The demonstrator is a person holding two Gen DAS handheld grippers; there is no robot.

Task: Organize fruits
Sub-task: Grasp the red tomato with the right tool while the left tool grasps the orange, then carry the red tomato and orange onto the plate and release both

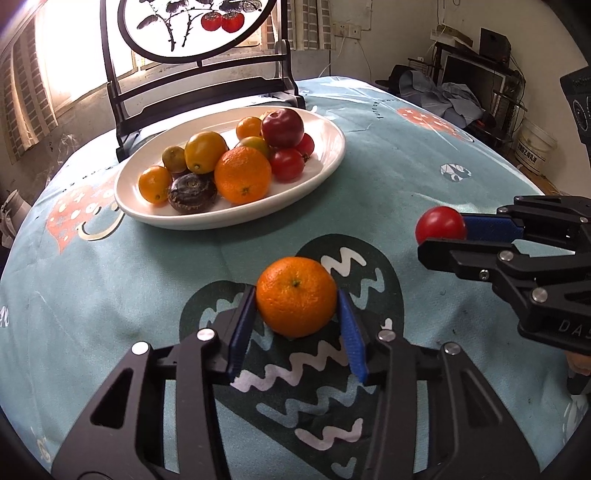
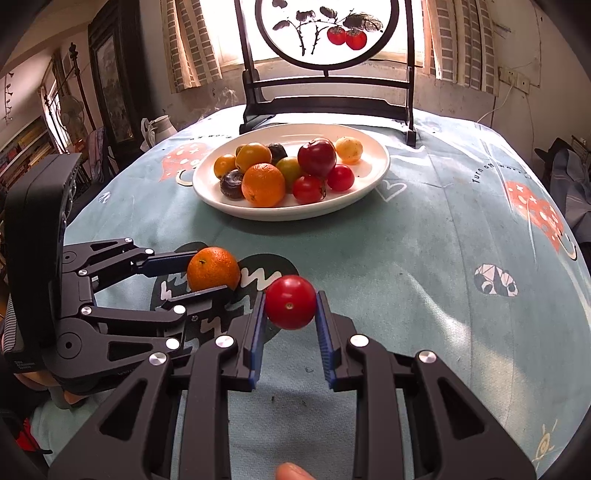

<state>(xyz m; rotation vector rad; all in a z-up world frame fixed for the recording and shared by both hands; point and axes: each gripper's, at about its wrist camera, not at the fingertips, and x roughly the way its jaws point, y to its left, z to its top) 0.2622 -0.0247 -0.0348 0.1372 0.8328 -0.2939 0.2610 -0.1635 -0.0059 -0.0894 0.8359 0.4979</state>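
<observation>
Many fruits [image 1: 242,180] on white plate [image 1: 328,162]

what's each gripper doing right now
left gripper: shut on the round orange tangerine.
right gripper: shut on the small round red tomato.

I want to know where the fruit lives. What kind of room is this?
Probably a lived-in room at someone's home. A table with a printed blue cloth holds a white plate of fruit, a painted round screen stands by a curtained window, and clothes and shelves crowd the edges.
</observation>
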